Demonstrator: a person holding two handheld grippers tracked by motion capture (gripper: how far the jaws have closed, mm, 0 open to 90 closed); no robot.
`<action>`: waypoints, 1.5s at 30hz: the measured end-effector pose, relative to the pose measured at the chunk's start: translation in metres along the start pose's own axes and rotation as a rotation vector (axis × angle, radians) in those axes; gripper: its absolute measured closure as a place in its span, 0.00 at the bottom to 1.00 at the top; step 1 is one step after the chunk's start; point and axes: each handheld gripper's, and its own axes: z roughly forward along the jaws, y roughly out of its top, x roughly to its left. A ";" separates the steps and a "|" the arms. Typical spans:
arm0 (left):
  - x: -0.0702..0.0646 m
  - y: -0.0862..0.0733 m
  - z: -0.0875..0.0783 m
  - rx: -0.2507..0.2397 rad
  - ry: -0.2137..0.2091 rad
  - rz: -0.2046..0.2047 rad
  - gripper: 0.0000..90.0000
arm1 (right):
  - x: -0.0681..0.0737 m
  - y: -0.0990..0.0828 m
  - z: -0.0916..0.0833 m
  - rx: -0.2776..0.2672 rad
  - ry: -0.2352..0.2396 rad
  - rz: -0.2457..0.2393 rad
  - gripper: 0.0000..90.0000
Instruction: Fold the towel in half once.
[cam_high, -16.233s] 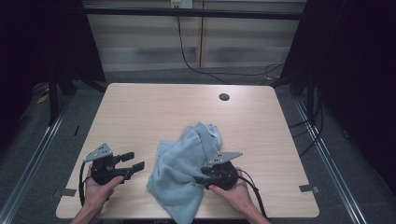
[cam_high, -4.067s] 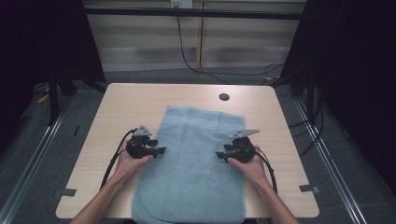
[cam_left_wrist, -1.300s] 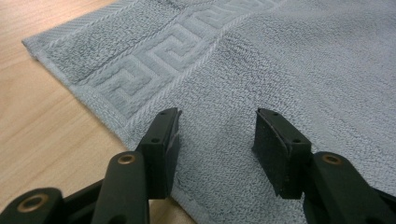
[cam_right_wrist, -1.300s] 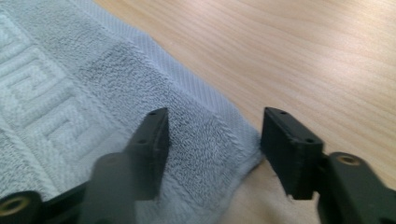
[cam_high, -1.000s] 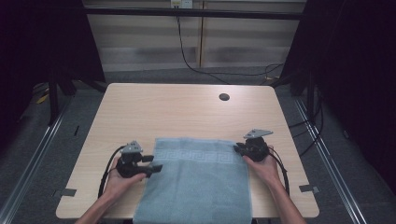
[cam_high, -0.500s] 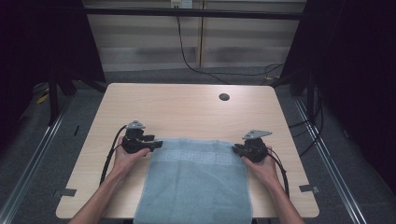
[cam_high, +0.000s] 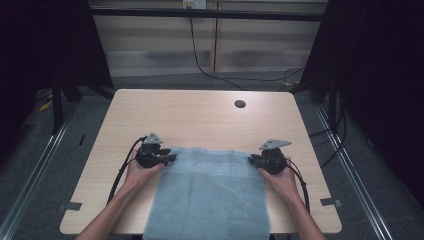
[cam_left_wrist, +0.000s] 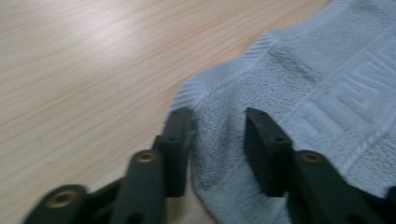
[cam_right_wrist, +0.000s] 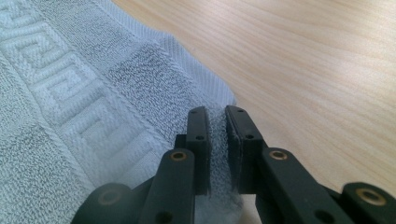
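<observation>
My left gripper (cam_high: 167, 157) sits at the towel's (cam_high: 212, 192) far left corner – its jaws have just been closing around the fluffy cloth, not squeezing yet. The towel lies flat on the smooth wooden table (cam_high: 200, 117), soft blue-grey, hanging over the near edge. My right gripper (cam_high: 254, 159) pinches the far right corner. Lifting and folding comes next, I think.

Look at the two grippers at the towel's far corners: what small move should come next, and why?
Probably close the left gripper fully on its corner. Its jaws have just been closing and straddle the towel corner with a gap left, while the right gripper already pinches its corner tight. Only with both far corners held can the towel's far edge be lifted evenly.
</observation>
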 end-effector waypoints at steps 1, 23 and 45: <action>-0.001 0.000 0.001 -0.002 -0.007 0.007 0.77 | 0.000 0.000 0.000 0.001 -0.001 0.000 0.90; 0.000 0.006 -0.037 -0.130 -0.142 -0.078 0.94 | -0.004 0.018 -0.027 -0.154 0.156 0.133 0.96; 0.019 0.071 -0.079 -0.301 -0.102 -0.100 0.93 | -0.022 0.102 -0.051 -0.291 0.154 0.120 0.97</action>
